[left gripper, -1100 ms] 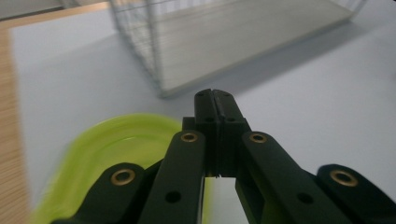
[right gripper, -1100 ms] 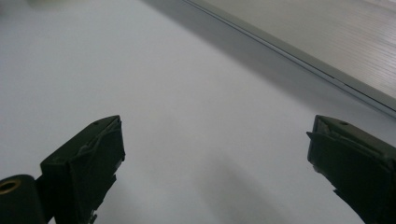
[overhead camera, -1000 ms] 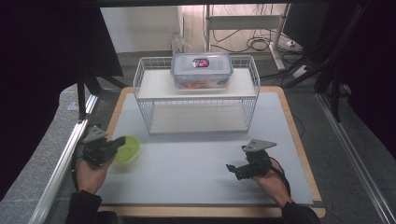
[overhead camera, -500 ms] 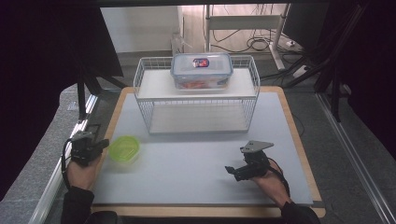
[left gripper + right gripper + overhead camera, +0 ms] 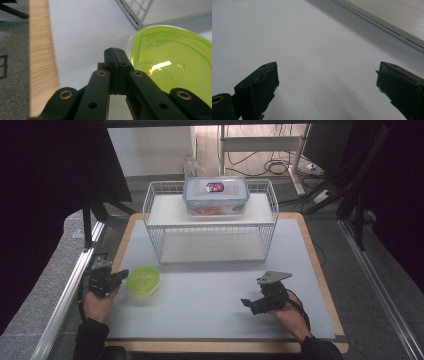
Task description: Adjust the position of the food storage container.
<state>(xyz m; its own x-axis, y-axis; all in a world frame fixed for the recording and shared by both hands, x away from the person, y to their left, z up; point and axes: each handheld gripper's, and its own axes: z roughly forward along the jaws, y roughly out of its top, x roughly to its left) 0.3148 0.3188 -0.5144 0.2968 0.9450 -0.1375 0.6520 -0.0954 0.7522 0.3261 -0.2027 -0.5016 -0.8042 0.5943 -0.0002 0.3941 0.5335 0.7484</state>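
My left tool (image 5: 118, 275) is closed on nothing, the green lid (image 5: 143, 279) lying just beside it at 3 o'clock on the surface (image 5: 210, 285), probably released. My right tool (image 5: 250, 303) waits open, well apart.

No readable text anywhere.

The green lid (image 5: 172, 65) is cut off by the left gripper view's right edge.

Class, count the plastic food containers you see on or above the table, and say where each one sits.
2. A round lime-green plastic container lies on the grey mat beside the left gripper. A clear rectangular lidded plastic box stands on the white wire rack.
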